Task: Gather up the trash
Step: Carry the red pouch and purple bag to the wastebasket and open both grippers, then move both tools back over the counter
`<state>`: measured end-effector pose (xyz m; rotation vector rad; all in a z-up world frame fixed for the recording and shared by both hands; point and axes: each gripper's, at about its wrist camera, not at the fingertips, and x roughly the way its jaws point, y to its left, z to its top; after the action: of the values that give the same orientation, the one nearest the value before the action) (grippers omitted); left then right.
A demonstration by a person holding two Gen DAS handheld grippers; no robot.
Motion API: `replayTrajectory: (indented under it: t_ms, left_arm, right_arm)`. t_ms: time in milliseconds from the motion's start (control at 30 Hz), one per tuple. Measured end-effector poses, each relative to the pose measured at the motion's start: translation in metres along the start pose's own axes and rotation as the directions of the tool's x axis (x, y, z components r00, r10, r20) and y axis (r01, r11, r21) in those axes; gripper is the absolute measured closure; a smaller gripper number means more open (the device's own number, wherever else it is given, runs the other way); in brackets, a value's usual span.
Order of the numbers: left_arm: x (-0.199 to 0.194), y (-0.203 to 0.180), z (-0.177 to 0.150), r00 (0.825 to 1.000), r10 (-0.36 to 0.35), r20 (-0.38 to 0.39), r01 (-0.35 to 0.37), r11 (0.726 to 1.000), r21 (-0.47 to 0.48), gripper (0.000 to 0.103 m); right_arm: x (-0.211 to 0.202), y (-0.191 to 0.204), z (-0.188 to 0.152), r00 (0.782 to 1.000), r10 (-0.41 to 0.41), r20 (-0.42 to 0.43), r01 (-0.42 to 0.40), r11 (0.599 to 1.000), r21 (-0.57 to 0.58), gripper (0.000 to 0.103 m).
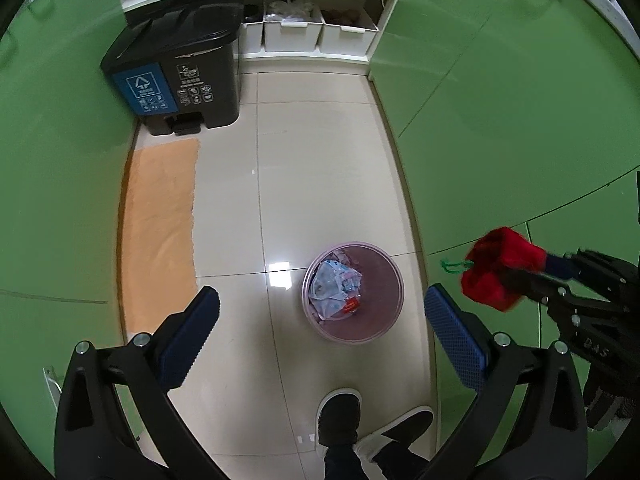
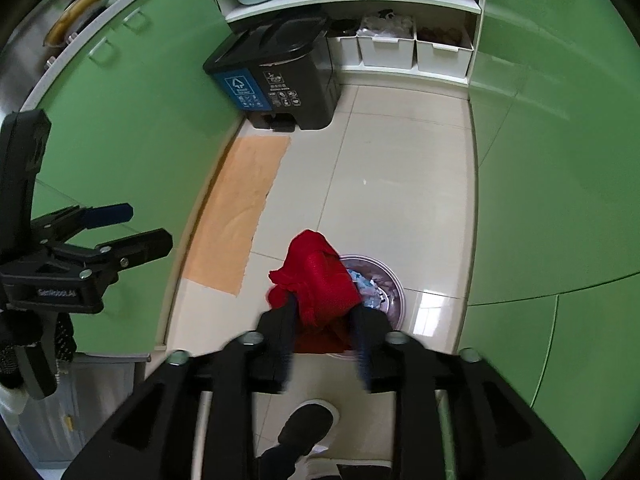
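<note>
A small round pink waste basket [image 1: 390, 322] stands on the tiled floor, holding crumpled wrappers and paper [image 1: 334, 290]. My left gripper [image 1: 322, 302] is open and empty, held high above the floor with the basket showing between its blue pads. My right gripper [image 2: 325, 312] is shut on a red cloth-like bundle [image 2: 320, 280] and holds it above the basket's [image 2: 394, 284] left rim. In the left wrist view the red bundle [image 1: 498, 268] hangs to the right of the basket, with a green string beside it.
A black pedal bin [image 1: 180, 68] with a blue recycling label stands at the far left by white shelves with white bins [image 1: 294, 34]. An orange mat [image 1: 160, 232] lies along the left cabinets. Green cabinets line both sides. The person's shoes [image 1: 340, 416] are below.
</note>
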<state>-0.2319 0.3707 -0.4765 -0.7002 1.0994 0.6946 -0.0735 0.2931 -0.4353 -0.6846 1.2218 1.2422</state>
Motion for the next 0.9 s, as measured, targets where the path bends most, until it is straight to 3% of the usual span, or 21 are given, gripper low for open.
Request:
replayTrajectory:
  t_ms: [33, 133, 300, 500, 900]
  left_arm:
    - [0.000, 0.001, -0.001, 1.000, 0.001, 0.000, -0.001, 1.000, -0.002, 0.003]
    - [-0.002, 0.003, -0.002, 1.000, 0.002, 0.004, -0.002, 1.000, -0.006, 0.003]
    - [-0.010, -0.001, -0.001, 1.000, 0.002, 0.009, -0.002, 1.000, 0.005, 0.003]
    - [-0.041, -0.017, 0.007, 1.000, -0.008, 0.017, 0.007, 0.999, 0.037, 0.003]
    - [-0.187, -0.093, 0.034, 0.992, -0.072, 0.100, 0.054, 0.984, 0.172, 0.003]
  right_arm:
    - [-0.002, 0.000, 0.000, 1.000, -0.002, 0.011, 0.002, 1.000, 0.001, 0.018]
    - [-0.001, 0.001, 0.002, 1.000, -0.014, 0.008, 0.014, 1.000, 0.000, 0.008]
    - [-0.004, -0.001, 0.002, 0.999, -0.033, -0.007, 0.033, 0.999, 0.025, 0.006]
    - [-0.041, -0.002, 0.001, 0.999, -0.041, 0.009, 0.040, 0.997, 0.069, 0.006]
    - [-0.213, 0.003, -0.002, 0.988, -0.077, 0.135, 0.052, 0.982, 0.182, 0.006]
